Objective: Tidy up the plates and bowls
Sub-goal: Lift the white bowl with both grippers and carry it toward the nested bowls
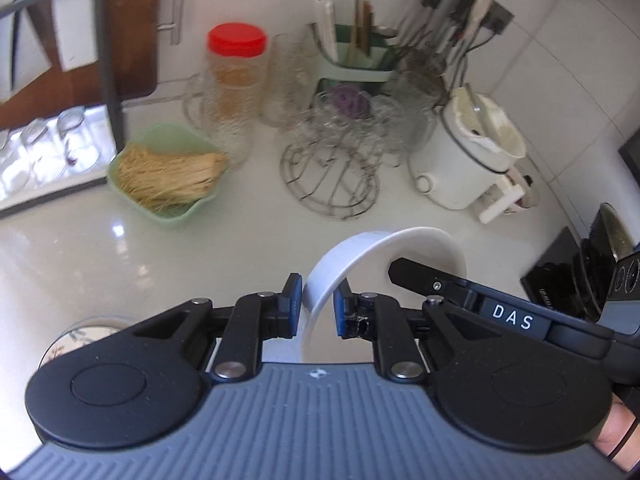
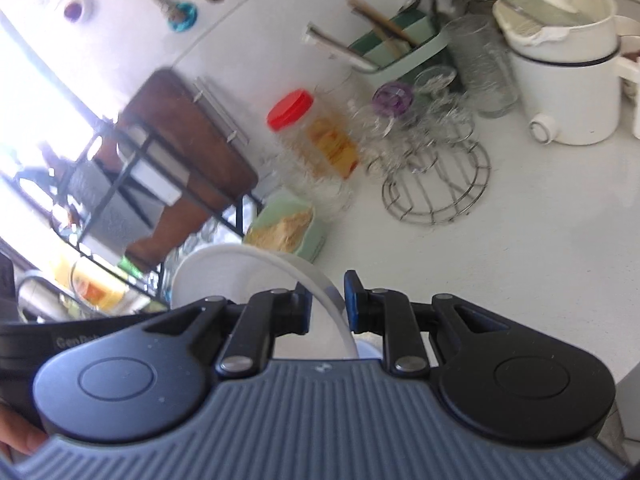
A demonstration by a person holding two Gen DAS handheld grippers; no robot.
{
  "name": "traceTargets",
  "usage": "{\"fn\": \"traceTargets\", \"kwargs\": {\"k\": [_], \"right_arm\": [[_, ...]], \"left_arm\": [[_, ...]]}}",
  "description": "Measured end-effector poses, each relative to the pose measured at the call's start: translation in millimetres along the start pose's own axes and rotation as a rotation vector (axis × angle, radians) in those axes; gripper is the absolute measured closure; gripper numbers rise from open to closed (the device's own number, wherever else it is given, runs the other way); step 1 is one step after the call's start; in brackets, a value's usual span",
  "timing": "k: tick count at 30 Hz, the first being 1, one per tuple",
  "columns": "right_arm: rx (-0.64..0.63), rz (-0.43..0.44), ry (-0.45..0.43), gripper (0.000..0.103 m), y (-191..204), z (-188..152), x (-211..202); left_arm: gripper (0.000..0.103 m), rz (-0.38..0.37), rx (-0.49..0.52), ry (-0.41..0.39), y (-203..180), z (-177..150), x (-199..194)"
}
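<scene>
A white bowl (image 1: 360,256) is held between both grippers above the white counter. My left gripper (image 1: 316,304) straddles its near rim, with a gap at the left pad (image 1: 294,300). The right gripper's black finger (image 1: 424,276) reaches into the bowl from the right in this view. In the right wrist view the same white bowl (image 2: 248,272) sits tilted, and my right gripper (image 2: 328,304) has its rim between the blue pads (image 2: 352,300). A floral plate (image 1: 80,336) peeks out at the lower left, under my left gripper.
A green dish of dry noodles (image 1: 168,172), a red-lidded jar (image 1: 236,76), glass mugs, a wire rack (image 1: 332,176) and a white cooker pot (image 1: 464,160) crowd the back of the counter. A black metal shelf (image 1: 108,60) with glass jars stands at left.
</scene>
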State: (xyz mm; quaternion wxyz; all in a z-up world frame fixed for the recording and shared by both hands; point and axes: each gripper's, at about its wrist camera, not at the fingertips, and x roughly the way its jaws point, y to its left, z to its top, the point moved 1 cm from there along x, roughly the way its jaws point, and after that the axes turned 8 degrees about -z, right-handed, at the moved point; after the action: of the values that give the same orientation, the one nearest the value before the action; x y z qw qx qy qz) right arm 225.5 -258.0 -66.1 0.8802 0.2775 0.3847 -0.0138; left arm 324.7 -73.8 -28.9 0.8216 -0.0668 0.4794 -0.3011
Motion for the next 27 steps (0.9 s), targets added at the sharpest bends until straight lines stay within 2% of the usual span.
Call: {"fn": "traceTargets", "kwargs": {"k": [4,8,16,21,27], "right_arm": [[-0.038,-0.002,0.026,0.082,4,-18,16],[-0.009,0.002,0.079,0.083,1,-38,34],[-0.117,-0.041,0.136,0.082,15,-55,59],[-0.112,-0.033,0.151,0.082,18,-58,68],[-0.145,-0.038,0.181,0.082,20,-59,76]], "left_arm": [[0.085,0.033,0.003,0.035,14,-15,7],[0.085,0.073,0.012,0.058,26,-32,15],[0.085,0.088,-0.076,0.085,60,-52,31],[0.085,0.110,-0.114,0.101,71,-56,38],[0.085,0.095,-0.190,0.093,82,-63,42]]}}
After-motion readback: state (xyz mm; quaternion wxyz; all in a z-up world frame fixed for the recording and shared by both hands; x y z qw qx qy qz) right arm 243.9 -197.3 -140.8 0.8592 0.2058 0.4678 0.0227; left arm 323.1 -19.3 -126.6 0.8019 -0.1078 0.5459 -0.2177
